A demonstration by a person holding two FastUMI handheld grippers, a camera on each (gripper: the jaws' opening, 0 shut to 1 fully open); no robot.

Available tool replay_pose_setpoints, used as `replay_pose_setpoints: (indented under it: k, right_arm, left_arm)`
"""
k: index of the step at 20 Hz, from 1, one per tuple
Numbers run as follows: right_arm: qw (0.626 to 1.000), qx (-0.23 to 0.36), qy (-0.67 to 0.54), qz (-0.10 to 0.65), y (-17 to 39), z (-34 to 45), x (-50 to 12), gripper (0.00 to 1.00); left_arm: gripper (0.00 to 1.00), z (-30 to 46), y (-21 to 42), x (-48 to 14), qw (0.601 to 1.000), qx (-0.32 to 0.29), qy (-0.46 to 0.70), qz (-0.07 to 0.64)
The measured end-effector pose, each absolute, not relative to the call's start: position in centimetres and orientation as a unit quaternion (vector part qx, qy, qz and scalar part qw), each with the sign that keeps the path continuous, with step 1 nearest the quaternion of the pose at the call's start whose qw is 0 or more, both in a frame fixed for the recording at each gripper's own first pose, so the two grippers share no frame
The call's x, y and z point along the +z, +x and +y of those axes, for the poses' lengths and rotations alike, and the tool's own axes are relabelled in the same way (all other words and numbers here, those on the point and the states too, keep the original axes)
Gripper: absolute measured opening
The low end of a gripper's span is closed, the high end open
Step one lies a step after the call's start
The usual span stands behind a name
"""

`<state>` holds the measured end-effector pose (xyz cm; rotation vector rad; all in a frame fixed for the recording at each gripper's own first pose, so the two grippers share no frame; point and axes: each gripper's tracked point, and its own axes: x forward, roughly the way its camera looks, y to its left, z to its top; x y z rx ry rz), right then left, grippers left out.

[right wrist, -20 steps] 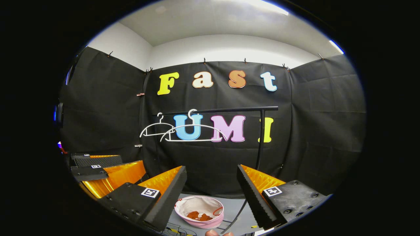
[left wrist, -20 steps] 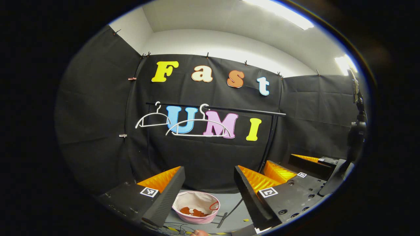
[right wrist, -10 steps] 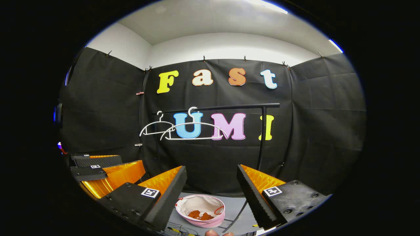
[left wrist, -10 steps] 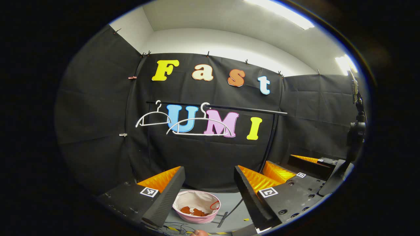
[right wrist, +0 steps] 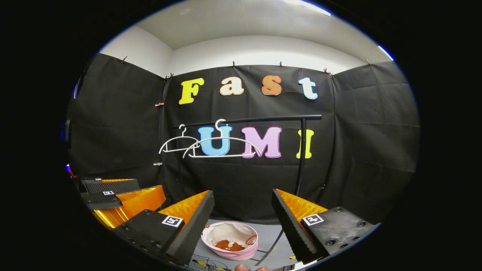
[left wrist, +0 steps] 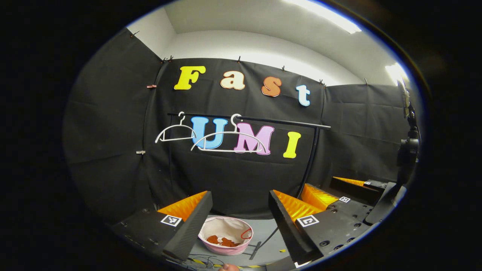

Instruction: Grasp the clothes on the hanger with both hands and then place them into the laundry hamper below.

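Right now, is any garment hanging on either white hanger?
No: both hangers hang bare on the rail; reddish-brown clothes lie in the hamper.

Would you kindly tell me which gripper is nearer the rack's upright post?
Right. The right gripper faces the post just off-centre; the left gripper sits farther left.

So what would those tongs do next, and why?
Probably just draw back and stop. Both white hangers on the rail hang bare, and an orange-brown garment already lies in the pink hamper on the floor. The left tongs and right tongs are open and hold nothing, so the job looks done.
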<state>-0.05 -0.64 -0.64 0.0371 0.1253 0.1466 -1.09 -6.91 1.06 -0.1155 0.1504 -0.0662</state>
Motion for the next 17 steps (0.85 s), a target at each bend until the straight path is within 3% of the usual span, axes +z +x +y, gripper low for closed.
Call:
replay_pose_setpoints:
  k: [17]
  right_arm:
    - [0.994,0.085,0.016,0.062,0.1,1.1,-0.3,0.99]
  left_arm:
    - [0.95,-5.9,-1.2,0.8,0.995,-0.029,-0.052,0.077]
